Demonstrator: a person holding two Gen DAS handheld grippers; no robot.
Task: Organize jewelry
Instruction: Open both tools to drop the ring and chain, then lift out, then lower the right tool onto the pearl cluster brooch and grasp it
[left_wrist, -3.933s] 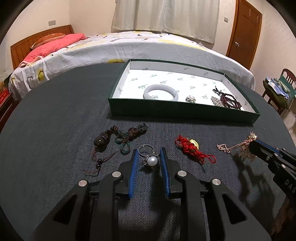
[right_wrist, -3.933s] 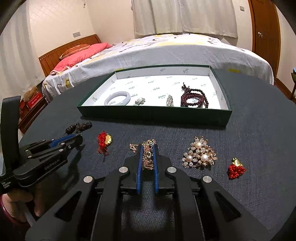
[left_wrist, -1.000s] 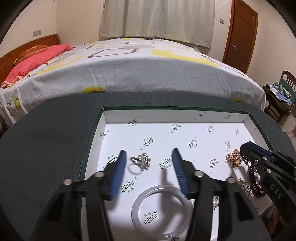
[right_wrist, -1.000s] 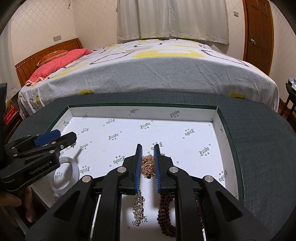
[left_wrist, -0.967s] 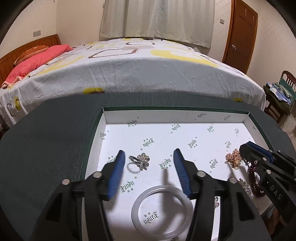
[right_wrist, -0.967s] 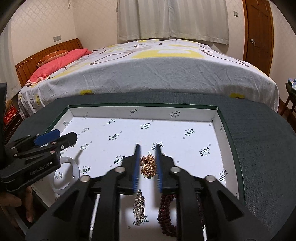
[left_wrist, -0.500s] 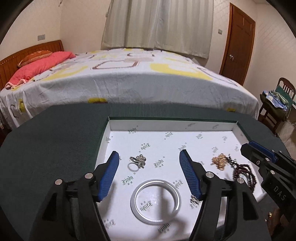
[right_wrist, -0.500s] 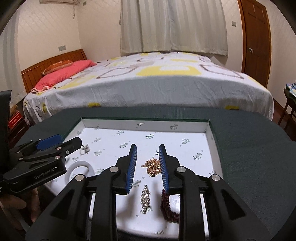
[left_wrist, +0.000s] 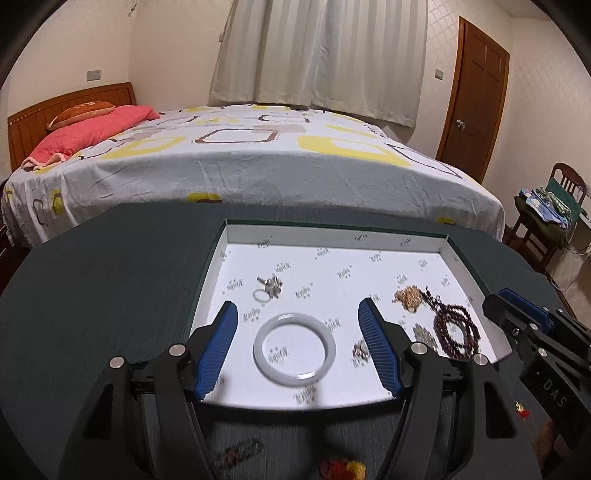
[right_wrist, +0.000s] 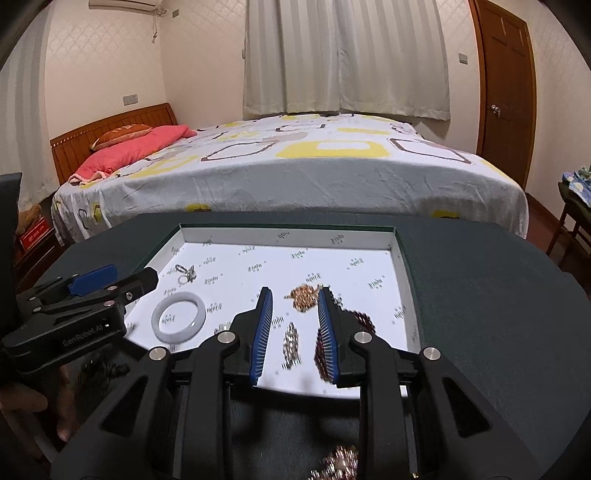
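Note:
A green tray (left_wrist: 332, 228) with a white printed lining sits on the dark round table. In it lie a white bangle (left_wrist: 294, 349), a silver key ring charm (left_wrist: 269, 288), a gold chain (left_wrist: 408, 297), a dark red bead bracelet (left_wrist: 456, 332) and two small sparkly pieces. My left gripper (left_wrist: 297, 314) is open and empty, above the tray's near edge over the bangle. My right gripper (right_wrist: 294, 295) is open and empty, just short of the gold chain (right_wrist: 304, 294). The bangle (right_wrist: 178, 320) and key ring charm (right_wrist: 186, 274) show left of it.
A red and gold knot charm (left_wrist: 341, 470) and a dark cord piece (left_wrist: 238, 454) lie on the table in front of the tray. A pearl brooch (right_wrist: 338, 465) lies near the right gripper's base. A bed (left_wrist: 258, 158) stands behind the table, a chair (left_wrist: 546, 218) at right.
Both grippers have opened wider and drawn back and up from the tray. The key ring charm and the gold chain stay where they were released in the tray.

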